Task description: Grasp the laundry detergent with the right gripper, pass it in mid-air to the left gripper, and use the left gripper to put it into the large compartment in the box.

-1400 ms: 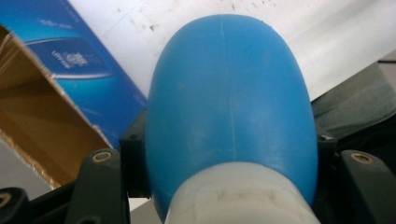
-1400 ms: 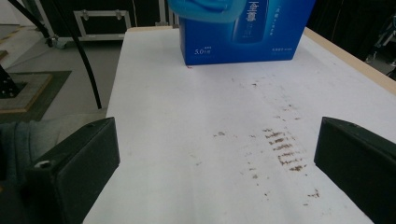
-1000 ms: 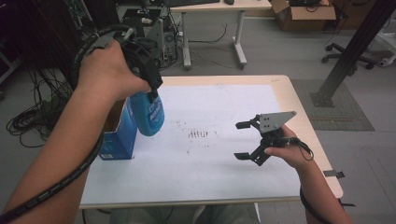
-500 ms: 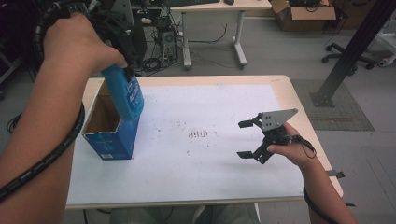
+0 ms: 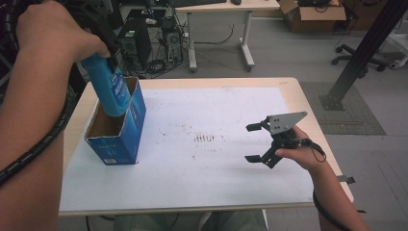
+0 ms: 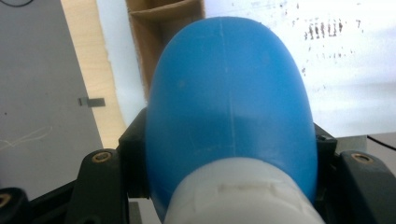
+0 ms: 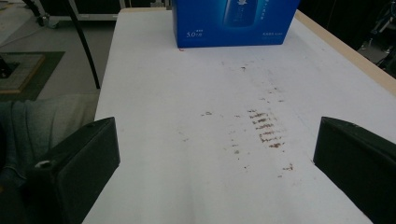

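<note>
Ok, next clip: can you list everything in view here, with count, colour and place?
Bottle: one, blue with a white cap end, tilted over the open box at the table's left, base dipping into the opening.
Box: one, blue carton with open top, left side of the table.
Table: one, pale wood edge under a white sheet with brown smudges near the middle.
Background: desk, computer tower, cardboard box, office chair, black post, on a grey floor.
Left tool: one, black, shut on the bottle near its cap.
Right tool: one, black with a grey plate, open, over the table's right side, holding nothing.
</note>
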